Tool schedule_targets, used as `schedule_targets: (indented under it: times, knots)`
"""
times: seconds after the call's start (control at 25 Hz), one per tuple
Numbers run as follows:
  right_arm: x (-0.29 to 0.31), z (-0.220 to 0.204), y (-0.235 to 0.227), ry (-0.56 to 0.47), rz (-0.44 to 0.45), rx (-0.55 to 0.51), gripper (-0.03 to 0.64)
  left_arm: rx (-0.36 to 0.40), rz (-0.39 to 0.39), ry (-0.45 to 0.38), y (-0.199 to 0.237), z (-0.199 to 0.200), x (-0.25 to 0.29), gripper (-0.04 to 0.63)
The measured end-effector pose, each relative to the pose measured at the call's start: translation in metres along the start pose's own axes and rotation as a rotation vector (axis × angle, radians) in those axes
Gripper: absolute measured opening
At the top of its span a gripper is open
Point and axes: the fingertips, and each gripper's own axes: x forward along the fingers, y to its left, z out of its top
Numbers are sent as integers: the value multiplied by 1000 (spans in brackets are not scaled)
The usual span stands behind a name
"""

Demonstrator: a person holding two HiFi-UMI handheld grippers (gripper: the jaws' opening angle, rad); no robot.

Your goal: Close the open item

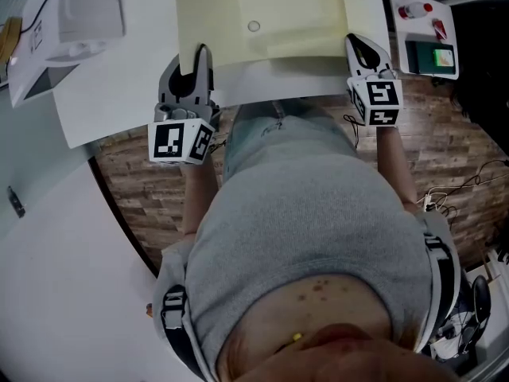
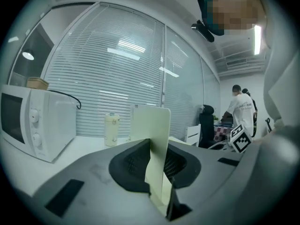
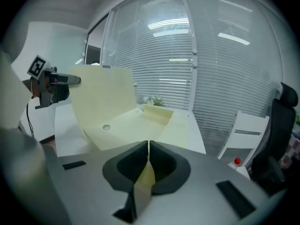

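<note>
The left gripper (image 1: 197,58) and right gripper (image 1: 358,46) each had fingers closed on the lifted flap of a cream folder (image 1: 262,14), possibly a box, at the table's (image 1: 127,94) near edge.

The pale yellow folder (image 1: 262,14) looks like smooth, matt card. My desk (image 1: 119,102) is smooth white with a faint sheen. The floor (image 1: 453,150) shows grainy wood planks. My left gripper (image 2: 158,161) is matt grey plastic, and its dark pads (image 2: 129,165) have a mesh texture. My sweatshirt (image 1: 310,229) is soft grey cloth.

Grey T-shirt (image 1: 310,229), blue jeans (image 1: 266,130); grey left tongs (image 1: 200,54), right tongs (image 1: 359,48), black-and-white marker cubes (image 1: 181,142)
</note>
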Motion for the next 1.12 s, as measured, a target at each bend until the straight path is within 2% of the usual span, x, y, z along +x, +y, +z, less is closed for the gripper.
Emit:
schedule_targets:
  times: [0.2, 0.4, 0.72, 0.96, 1.12]
  knots:
    - [1, -1, -2, 25, 8, 42, 69, -70, -119, -15, -18, 7, 13, 43]
    - [2, -1, -1, 20, -28, 2, 69, -178, -230, -37, -27, 12, 23, 43]
    - [4, 1, 1, 3, -75, -61, 66, -127, -413, 17, -58, 15, 42, 44]
    - [5, 4, 3, -37, -56, -105, 66, -107, -551, 45, -94, 8, 57, 49]
    - [1, 1, 2, -29, -44, -92, 66, -109, -587, 79, -117, -2, 66, 52]
